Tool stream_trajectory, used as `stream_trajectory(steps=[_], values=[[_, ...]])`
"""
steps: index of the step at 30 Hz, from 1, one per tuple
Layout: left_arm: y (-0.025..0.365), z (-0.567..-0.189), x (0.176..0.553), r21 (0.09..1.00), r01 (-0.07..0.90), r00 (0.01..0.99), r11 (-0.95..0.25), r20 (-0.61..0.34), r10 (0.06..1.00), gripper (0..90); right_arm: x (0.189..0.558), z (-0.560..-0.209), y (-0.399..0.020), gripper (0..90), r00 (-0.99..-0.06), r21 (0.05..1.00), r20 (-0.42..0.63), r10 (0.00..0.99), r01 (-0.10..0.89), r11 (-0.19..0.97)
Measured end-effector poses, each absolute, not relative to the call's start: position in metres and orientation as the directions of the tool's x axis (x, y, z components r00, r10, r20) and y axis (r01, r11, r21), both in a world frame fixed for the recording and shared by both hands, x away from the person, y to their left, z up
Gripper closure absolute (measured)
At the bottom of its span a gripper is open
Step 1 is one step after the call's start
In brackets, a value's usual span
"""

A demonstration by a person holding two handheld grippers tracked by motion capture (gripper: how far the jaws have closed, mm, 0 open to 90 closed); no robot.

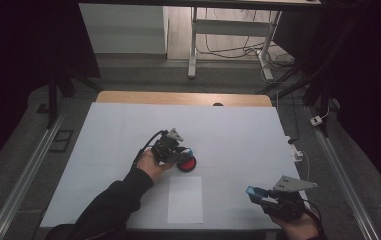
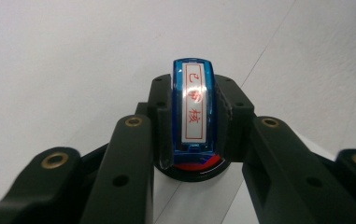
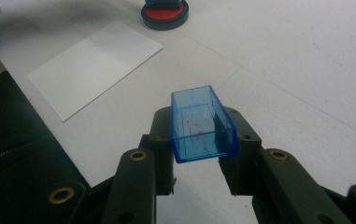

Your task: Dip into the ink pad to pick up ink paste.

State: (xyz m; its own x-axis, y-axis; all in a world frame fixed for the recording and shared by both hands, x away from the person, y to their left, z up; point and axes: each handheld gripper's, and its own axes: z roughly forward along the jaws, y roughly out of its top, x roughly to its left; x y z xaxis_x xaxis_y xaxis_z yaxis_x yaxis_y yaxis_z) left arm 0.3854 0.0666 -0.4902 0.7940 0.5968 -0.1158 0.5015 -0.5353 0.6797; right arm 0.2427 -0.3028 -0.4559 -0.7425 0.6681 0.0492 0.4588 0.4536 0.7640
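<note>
My left gripper [image 2: 192, 140] clamps a blue plastic stamp with a white label [image 2: 193, 105], pressed into the round black ink pad's red well [image 1: 187, 164]. My right gripper [image 3: 199, 154] holds the empty clear blue plastic cap [image 3: 202, 122] near the white paper sheet [image 1: 185, 199].

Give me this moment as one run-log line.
left hand-held gripper: shut on stamp, over red ink pad | right hand-held gripper: shut on blue cap | paper: unstamped
</note>
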Motion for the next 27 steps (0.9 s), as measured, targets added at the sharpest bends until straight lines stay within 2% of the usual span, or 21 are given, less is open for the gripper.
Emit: stream_trajectory(steps=[3, 14, 19, 27], values=[[0.069, -0.491, 0.387, 0.684, 0.511, 0.791, -0.522, -0.136, 0.597, 70.9, 0.243, -0.456, -0.303, 68.3, -0.742, 0.765, 0.049, 0.668, 0.458, 0.453], [0.063, -0.481, 0.384, 0.67, 0.478, 0.804, -0.568, -0.072, 0.591, 70.5, 0.242, -0.456, -0.303, 68.3, -0.743, 0.766, 0.05, 0.667, 0.458, 0.452], [0.068, -0.466, 0.38, 0.711, 0.462, 0.809, -0.53, -0.093, 0.581, 70.5, 0.242, -0.455, -0.304, 68.3, -0.74, 0.764, 0.047, 0.671, 0.46, 0.453], [0.064, -0.47, 0.378, 0.695, 0.461, 0.822, -0.552, -0.1, 0.561, 70.5, 0.242, -0.456, -0.304, 68.3, -0.742, 0.764, 0.05, 0.668, 0.459, 0.453]])
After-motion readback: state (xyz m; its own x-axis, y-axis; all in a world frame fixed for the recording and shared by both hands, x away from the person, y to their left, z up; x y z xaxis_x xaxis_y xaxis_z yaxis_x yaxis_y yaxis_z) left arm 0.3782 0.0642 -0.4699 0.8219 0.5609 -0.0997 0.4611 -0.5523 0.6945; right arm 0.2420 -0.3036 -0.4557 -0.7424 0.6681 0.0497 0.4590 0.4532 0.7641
